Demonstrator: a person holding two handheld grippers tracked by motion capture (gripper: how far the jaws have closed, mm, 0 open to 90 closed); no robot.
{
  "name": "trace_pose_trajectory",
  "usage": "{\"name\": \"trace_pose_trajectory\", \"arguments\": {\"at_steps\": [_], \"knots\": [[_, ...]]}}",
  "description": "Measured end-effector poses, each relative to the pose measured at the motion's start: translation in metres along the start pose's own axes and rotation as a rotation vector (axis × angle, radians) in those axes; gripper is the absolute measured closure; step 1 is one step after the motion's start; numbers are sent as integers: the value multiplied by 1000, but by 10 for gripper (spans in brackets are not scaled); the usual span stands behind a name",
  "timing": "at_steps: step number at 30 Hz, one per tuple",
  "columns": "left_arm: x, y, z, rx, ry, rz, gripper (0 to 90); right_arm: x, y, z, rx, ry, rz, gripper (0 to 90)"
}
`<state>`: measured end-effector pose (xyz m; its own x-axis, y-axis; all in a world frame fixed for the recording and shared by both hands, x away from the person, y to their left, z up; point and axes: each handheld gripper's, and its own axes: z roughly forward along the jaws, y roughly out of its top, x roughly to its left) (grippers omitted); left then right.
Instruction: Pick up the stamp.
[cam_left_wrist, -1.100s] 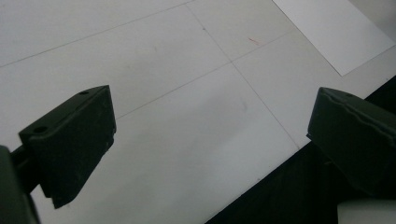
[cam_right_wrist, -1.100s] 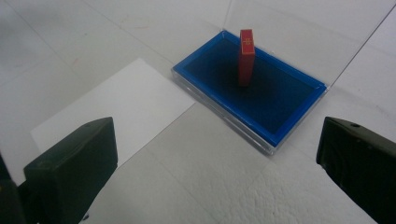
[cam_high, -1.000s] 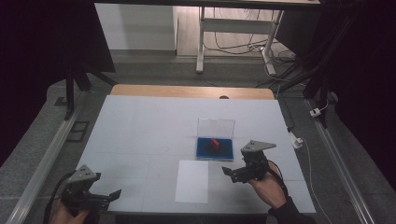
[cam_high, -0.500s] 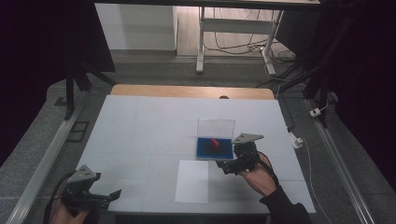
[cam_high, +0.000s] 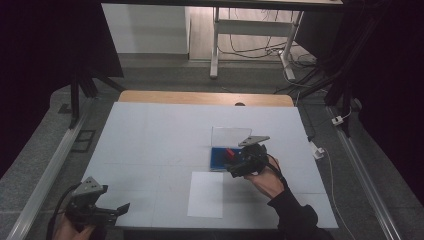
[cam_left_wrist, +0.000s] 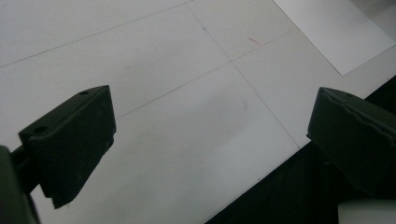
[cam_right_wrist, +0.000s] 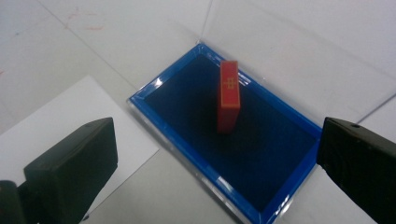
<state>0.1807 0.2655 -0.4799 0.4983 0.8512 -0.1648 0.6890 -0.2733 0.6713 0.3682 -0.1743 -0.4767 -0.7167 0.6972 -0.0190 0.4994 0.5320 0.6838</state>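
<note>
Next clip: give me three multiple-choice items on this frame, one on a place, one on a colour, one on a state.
1. Where does the red block stand?
A. on the white sheet
B. in the blue tray
C. on the bare table

2. What colour is the tray floor?
A. dark blue
B. yellow
C. green

3. How do the right gripper jaws stand?
A. shut on the block
B. shut on the sheet
C. open, apart from the block

Answers:
1. B: the block stands upright on the tray floor, inside its rim.
2. A: the right gripper view shows dark blue inside a brighter blue rim.
3. C: both jaws are wide apart, with the block beyond them, untouched.
</note>
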Motion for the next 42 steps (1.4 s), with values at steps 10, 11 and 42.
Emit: {"name": "trace_pose_trajectory", "arguments": {"at_steps": [10,11,42], "knots": [[0,0,0,1,0,-1,14,-1,9,20,26,-30,-13,0],[0,0,0,1,1,-1,14,-2,9,23,30,-32,-15,0],[-1,0,1,12,6,10,17,-8,19,29,50,3,-39,789]]}}
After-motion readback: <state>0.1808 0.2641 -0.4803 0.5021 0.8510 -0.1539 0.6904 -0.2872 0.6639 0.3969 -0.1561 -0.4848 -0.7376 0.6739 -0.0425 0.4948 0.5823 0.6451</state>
